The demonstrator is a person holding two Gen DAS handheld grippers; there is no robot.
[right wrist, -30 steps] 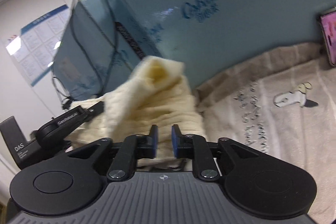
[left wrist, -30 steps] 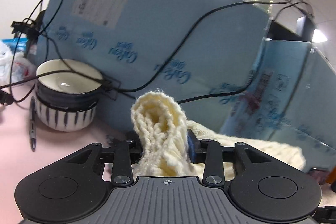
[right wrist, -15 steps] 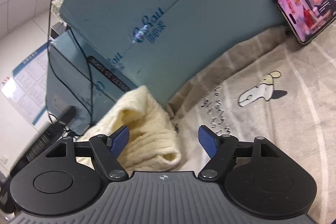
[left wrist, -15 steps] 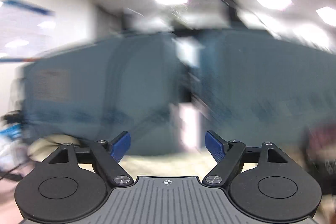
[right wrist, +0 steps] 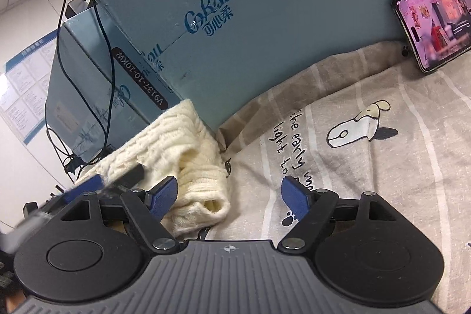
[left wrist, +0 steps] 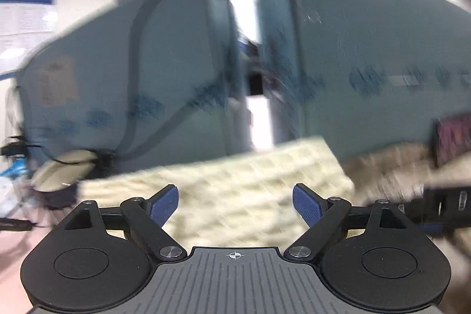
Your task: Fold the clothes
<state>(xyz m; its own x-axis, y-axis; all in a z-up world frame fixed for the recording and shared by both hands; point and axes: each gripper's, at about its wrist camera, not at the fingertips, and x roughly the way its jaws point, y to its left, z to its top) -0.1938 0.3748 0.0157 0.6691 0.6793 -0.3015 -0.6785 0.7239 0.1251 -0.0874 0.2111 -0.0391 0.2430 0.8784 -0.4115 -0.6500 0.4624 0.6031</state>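
Both tools, left [left wrist: 235, 200] and right [right wrist: 229, 192], are opening with nothing between their pads, while the soft, bulky knit [right wrist: 176, 149] lies folded at ten o'clock on the sheet [right wrist: 368, 167], likely best pinched at its thick edge
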